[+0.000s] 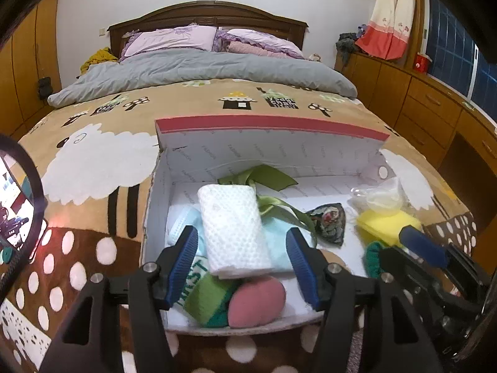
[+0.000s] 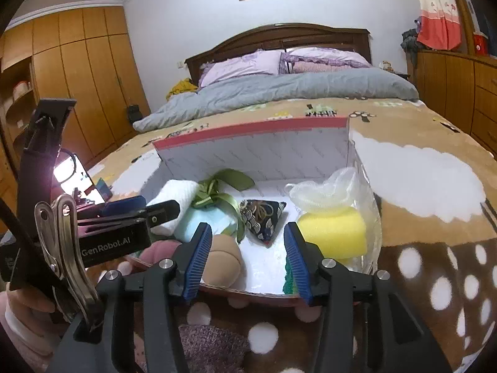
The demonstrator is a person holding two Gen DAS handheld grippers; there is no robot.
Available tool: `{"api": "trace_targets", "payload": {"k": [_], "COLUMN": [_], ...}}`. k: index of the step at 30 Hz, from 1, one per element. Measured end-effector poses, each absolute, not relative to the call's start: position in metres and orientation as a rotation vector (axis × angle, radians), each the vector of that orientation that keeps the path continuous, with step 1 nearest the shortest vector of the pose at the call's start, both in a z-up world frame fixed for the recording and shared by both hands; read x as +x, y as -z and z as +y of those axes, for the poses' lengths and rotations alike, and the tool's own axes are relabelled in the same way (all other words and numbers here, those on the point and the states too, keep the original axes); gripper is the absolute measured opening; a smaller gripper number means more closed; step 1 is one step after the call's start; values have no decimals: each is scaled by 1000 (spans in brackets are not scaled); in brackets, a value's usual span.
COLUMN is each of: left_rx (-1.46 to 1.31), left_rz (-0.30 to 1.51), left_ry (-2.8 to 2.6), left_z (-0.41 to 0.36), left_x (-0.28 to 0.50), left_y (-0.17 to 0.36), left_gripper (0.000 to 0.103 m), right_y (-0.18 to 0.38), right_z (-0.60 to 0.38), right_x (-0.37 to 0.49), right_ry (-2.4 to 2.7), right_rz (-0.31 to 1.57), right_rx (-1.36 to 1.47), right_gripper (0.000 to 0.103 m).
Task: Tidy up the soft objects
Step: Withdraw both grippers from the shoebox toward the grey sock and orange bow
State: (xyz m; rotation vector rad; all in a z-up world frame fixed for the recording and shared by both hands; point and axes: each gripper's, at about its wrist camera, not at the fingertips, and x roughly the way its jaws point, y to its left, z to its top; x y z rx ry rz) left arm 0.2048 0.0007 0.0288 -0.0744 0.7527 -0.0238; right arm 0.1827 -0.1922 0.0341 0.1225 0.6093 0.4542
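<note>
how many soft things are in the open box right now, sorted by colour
white: 1, waffle cloth
light blue: 1, face mask
green: 3, ribbon, lettered sock, knit piece
pink: 1, puff
tan: 1, rounded piece
dark patterned: 1, triangular pouch
yellow: 1, sponge
clear: 1, plastic bag
total: 10

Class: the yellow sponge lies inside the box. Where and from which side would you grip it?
Grip the yellow sponge across its rounded middle, from above. The box wall and clear plastic crowd its far side, and its soft body should compress evenly there.
</note>
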Motion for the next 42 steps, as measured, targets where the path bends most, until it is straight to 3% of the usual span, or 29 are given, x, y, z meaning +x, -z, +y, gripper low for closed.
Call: {"api": "trace_targets", "payload": {"k": [22, 42], "left_rx": [-111, -125], "left_rz": [785, 907], "left_ry": [86, 201], "left_z": [0, -16], "left_x": [134, 79], "left_y": [-43, -14], "left_gripper": [62, 64], "right_y": [-44, -40], "right_z": [-213, -232], "right_x": [128, 79], "right_ry": [-397, -346], "right_rz": [621, 631], "right_rx": [107, 127], "right_gripper": [50, 50]}}
